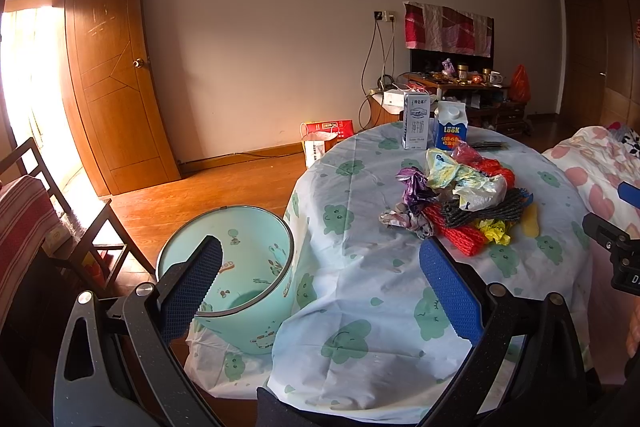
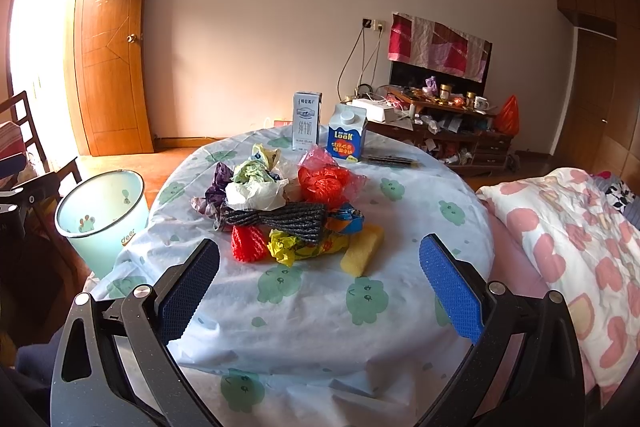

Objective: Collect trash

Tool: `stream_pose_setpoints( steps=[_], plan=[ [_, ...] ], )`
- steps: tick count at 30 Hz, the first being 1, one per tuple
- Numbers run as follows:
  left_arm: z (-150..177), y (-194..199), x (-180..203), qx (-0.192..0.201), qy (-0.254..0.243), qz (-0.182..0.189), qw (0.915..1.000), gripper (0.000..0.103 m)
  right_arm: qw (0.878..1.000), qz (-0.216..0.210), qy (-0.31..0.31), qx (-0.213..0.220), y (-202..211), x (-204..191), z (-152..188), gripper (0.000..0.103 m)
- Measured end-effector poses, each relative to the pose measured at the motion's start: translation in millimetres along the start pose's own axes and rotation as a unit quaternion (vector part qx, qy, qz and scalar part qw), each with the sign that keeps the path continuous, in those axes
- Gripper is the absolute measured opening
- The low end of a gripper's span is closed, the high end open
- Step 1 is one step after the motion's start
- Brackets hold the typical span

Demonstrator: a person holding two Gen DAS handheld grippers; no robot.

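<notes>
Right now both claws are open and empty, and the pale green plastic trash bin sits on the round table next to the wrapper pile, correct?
Not quite: the pale green plastic trash bin stands on the floor beside the round table, as the right wrist view shows. Both claws are open and empty.

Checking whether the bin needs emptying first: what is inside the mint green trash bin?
The mint green trash bin shows only bare inner wall and part of its floor. The left tongs and the near rim hide the rest of the bottom.

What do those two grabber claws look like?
They look alike. The left gripper and the right gripper each have two flat fingers with bright blue, bumpy pads. These sit on black, speckled, curved arms joined by round silver bolts. No cables or sleeves show.
</notes>
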State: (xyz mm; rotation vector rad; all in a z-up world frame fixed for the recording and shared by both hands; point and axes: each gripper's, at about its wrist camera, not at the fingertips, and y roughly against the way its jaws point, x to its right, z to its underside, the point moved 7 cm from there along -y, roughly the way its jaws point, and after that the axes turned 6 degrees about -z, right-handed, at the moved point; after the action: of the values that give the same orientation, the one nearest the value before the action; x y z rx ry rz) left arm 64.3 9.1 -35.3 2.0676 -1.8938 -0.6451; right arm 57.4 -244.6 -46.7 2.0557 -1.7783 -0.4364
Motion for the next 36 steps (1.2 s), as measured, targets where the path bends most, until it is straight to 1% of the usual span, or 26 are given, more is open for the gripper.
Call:
stream_pose_setpoints(
  steps=[11,21,28,36],
  plan=[
    [0,0,0,-0.001,0.000,0.000,1.0000,0.097,1.000,0.001,0.000,-0.001,-1,0,1,0.098],
    [4,-6,-9,-0.005,-0.002,-0.004,1.0000,0.097,1.000,0.003,-0.001,-0.004,-3,2,5,0.098],
    [15,-22,-3,-0.024,-0.009,-0.014,0.9996,0.097,1.000,0.016,-0.012,-0.016,-14,18,10,0.098],
    [34,-56,2,-0.057,-0.016,-0.020,0.9980,0.097,0.998,0.036,-0.027,-0.040,-40,42,26,0.098]
  ],
)
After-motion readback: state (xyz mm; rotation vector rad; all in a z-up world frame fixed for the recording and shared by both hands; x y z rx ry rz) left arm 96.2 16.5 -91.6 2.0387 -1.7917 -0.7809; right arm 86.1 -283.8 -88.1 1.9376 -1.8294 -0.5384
